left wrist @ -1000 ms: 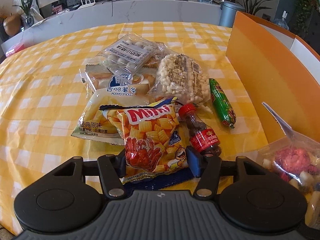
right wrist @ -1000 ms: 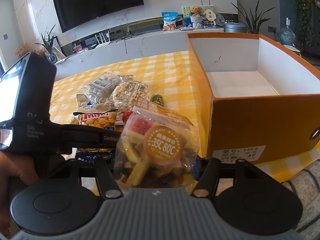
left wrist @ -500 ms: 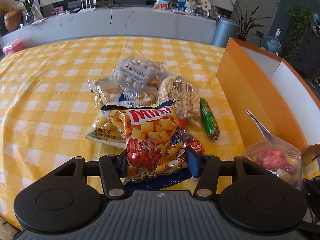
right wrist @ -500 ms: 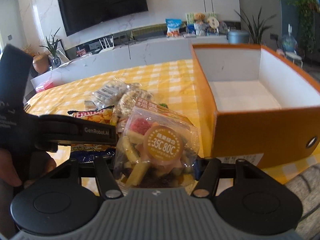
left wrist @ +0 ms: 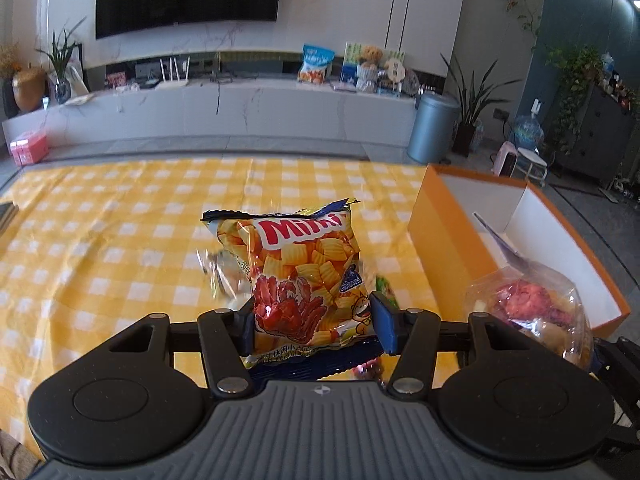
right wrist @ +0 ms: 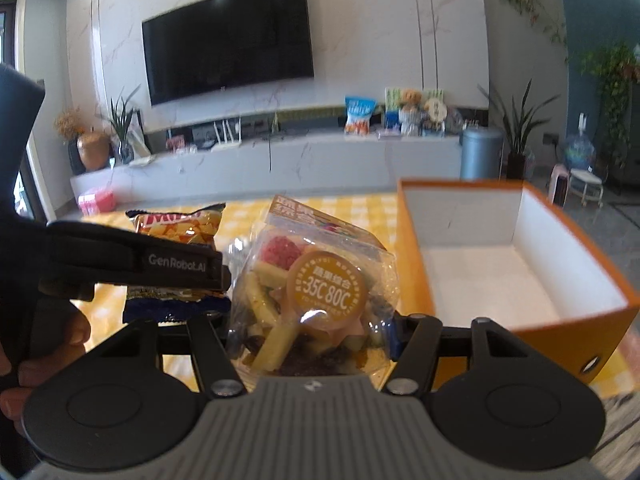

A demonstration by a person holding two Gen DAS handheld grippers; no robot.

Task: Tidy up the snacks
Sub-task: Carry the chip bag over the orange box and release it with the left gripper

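My left gripper (left wrist: 314, 322) is shut on an orange Mimi chips bag (left wrist: 300, 276), held upright above the yellow checked table (left wrist: 120, 240). The same bag (right wrist: 176, 228) shows in the right wrist view, clamped in the left gripper (right wrist: 216, 276). My right gripper (right wrist: 312, 340) is shut on a clear bag of dried fruit (right wrist: 312, 280) with a round orange label; that bag (left wrist: 532, 312) also appears at the right of the left wrist view. An open orange box (right wrist: 520, 248) with a white inside stands to the right, also seen as the orange box (left wrist: 444, 232).
Other snack packets (left wrist: 224, 276) lie blurred behind the chips bag. A hand (right wrist: 24, 360) grips the left tool's handle. Beyond the table are a white cabinet (left wrist: 240, 108), a grey bin (left wrist: 432, 128) and plants.
Both grippers have risen with their bags, lifting the chips bag off the snack pile. Both views have tipped upward, so the room and television now show and the pile has dropped mostly out of sight.
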